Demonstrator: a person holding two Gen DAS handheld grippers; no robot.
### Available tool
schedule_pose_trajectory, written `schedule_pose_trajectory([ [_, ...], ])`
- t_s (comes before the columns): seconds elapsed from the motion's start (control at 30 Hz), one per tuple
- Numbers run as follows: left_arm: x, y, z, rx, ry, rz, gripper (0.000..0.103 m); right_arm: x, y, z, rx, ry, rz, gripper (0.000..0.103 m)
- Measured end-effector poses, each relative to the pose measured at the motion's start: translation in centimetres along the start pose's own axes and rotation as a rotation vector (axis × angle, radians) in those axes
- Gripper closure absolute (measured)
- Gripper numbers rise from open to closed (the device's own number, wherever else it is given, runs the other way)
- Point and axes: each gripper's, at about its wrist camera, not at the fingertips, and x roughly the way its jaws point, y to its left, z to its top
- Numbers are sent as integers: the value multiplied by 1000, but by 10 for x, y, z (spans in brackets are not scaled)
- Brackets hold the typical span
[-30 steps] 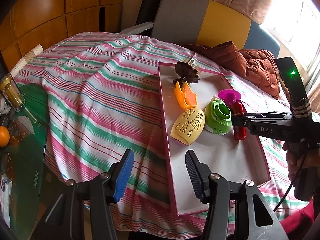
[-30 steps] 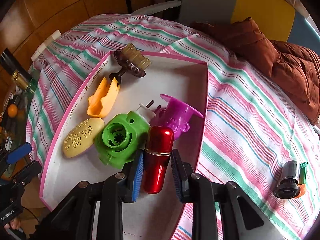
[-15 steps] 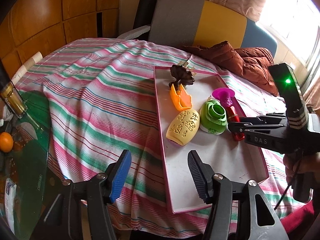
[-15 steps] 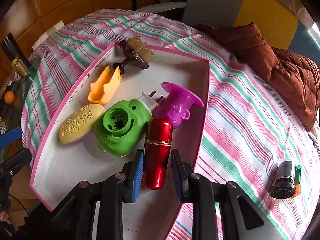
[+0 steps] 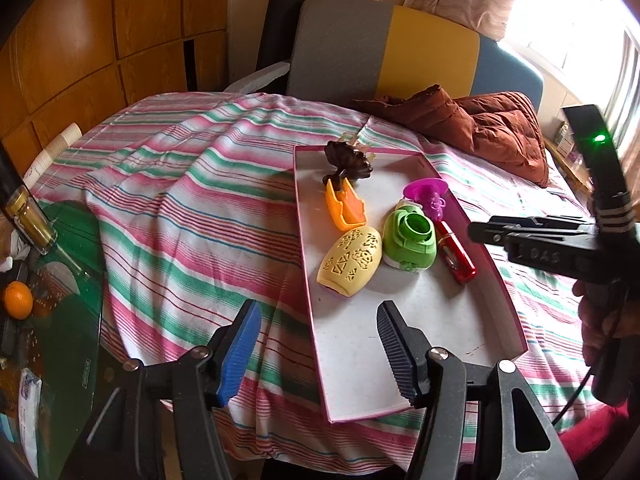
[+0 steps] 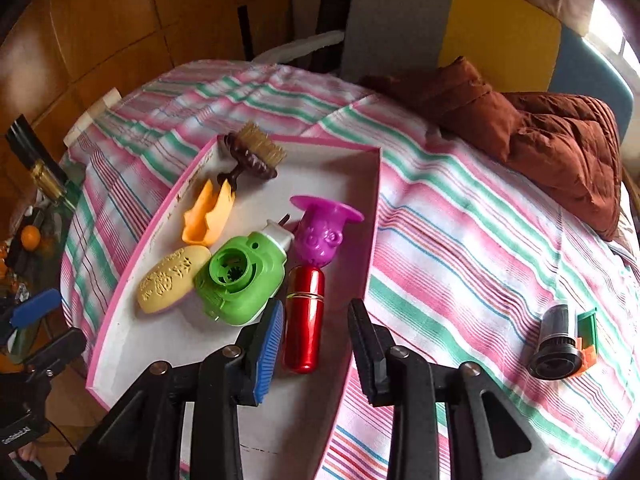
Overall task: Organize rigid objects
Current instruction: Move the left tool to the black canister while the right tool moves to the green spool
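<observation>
Your R gripper [image 6: 316,344] hangs over the tray [image 6: 132,280], jaws just been opening. The red tube [image 6: 304,320] lies between them on the tray floor, pads off it, gap on both sides, so it's let go. Tube lies lengthwise, top end touching the purple toy [image 6: 320,236] at 12 o'clock. Green toy camera [image 6: 240,280] is just beside the tube at 10 o'clock, yellow pod [image 6: 172,280] touching the camera at 9. Orange piece [image 6: 208,216] sits at 11 of the camera, brown brush [image 6: 252,156] at 12 by the far rim.

Your L gripper [image 5: 316,356] sits over the tray's near L rim, jaws apart, just been opening, nothing between them but cloth [image 5: 180,208] and tray edge.

In R view a black lens-like cylinder w/ orange-green bit [image 6: 560,340] lies on the cloth at 3 o'clock, well apart from the tray. Brown jacket [image 6: 552,140] is at 1 o'clock. In L view an orange [image 5: 18,300] sits on the glass table [image 5: 68,320] at 9.
</observation>
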Motion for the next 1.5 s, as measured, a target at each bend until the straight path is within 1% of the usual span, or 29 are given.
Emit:
schedule_pose_trajectory([
  [0.13,-2,-7,2,18,-5,-7,42,-17,-13,-6,40,-40,-15,69],
  [0.27,-4,-17,3,47,-8,-13,42,-31,-36,-15,97,-64,-40,68],
  [0.5,-7,-40,7,101,-17,-34,39,-50,-92,-37,224,-92,-105,68],
  [0.63,-7,-56,12,139,-18,-48,38,-64,-132,-53,299,-108,-164,68],
  [0.77,-5,-75,17,178,-6,-82,38,-78,-179,-72,408,-130,-227,67],
  [0.87,-4,-92,21,212,-4,-116,38,-86,-217,-87,510,-149,-292,67],
  [0.93,-3,-105,24,235,-2,-135,38,-90,-241,-100,584,-164,-339,67],
  [1.0,-1,-120,27,257,4,-154,38,-93,-264,-117,679,-185,-366,67],
  [1.07,4,-136,29,280,16,-173,38,-96,-288,-134,803,-169,-368,67],
  [1.13,11,-153,31,301,39,-197,38,-102,-304,-146,913,-201,-339,67],
  [1.23,24,-178,32,328,78,-240,38,-108,-314,-157,990,-213,-315,66],
  [1.33,40,-200,37,318,130,-291,38,-105,-316,-161,1024,-200,-266,66],
  [1.5,68,-231,51,273,190,-345,38,-102,-307,-152,977,-191,-259,65],
])
